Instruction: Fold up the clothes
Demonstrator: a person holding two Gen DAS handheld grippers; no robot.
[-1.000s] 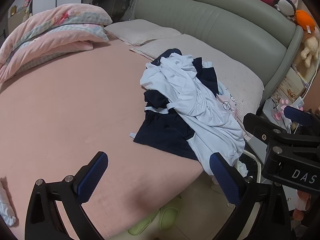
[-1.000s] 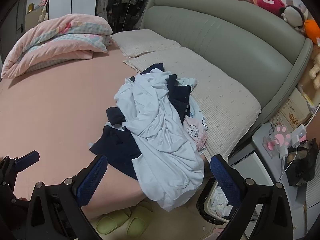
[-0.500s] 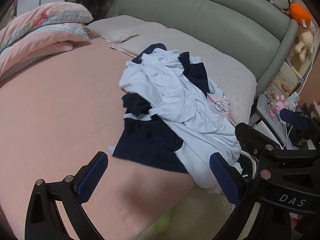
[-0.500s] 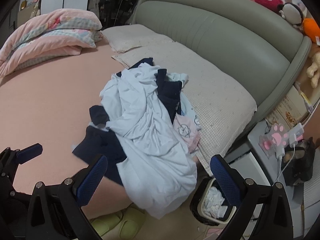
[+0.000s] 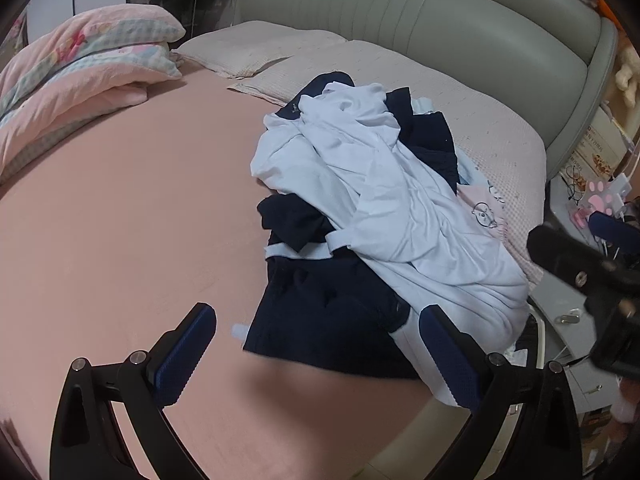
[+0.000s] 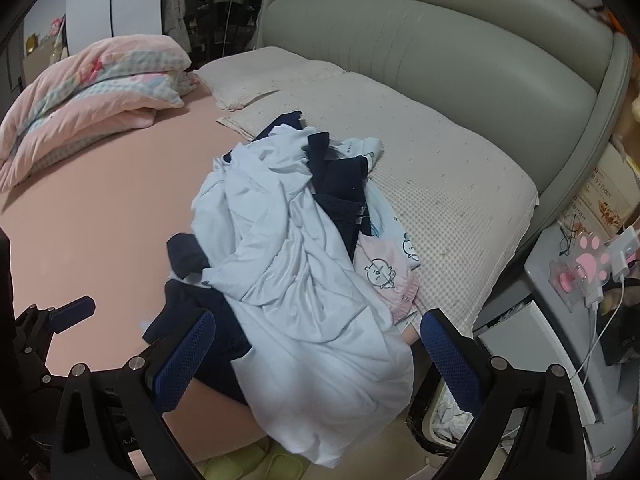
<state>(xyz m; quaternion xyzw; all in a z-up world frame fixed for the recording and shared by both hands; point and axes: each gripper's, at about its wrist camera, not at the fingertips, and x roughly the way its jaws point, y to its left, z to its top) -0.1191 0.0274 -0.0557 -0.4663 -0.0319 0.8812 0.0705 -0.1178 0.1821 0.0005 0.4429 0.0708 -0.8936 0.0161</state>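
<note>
A bedroom, with a pink-sheeted bed [image 5: 120, 208] under a padded grey-green headboard [image 5: 460, 40]. Taking the clothes heap [image 6: 304, 272] as landmark: two pale pillows [image 6: 420, 168] behind and partly beneath it, a folded pink quilt [image 5: 72, 80] far off to its left, a bedside cabinet [image 6: 560, 320] to its right, a bin [image 6: 436, 420] on the floor below its hanging edge.

Left hand-held gripper [image 5: 316, 356] spread wide, empty, hovering just before the heap's near dark corner. Right hand-held gripper [image 6: 316, 360] likewise apart, holding nothing, poised over the drooping pale cloth. Both probably aimed so as to pick one garment out of the tangle.

Heap unfolded and jumbled at the bed's corner: a crumpled pale blue top [image 5: 400, 208] on top, spilling over the mattress edge; a navy garment [image 5: 328, 312] with pale trim flat beneath; a small pink piece [image 6: 384, 280] with a cartoon print tucked at the right. Soft, limp, heavily creased, layers overlapping, so likely to drag neighbours along when lifted.
</note>
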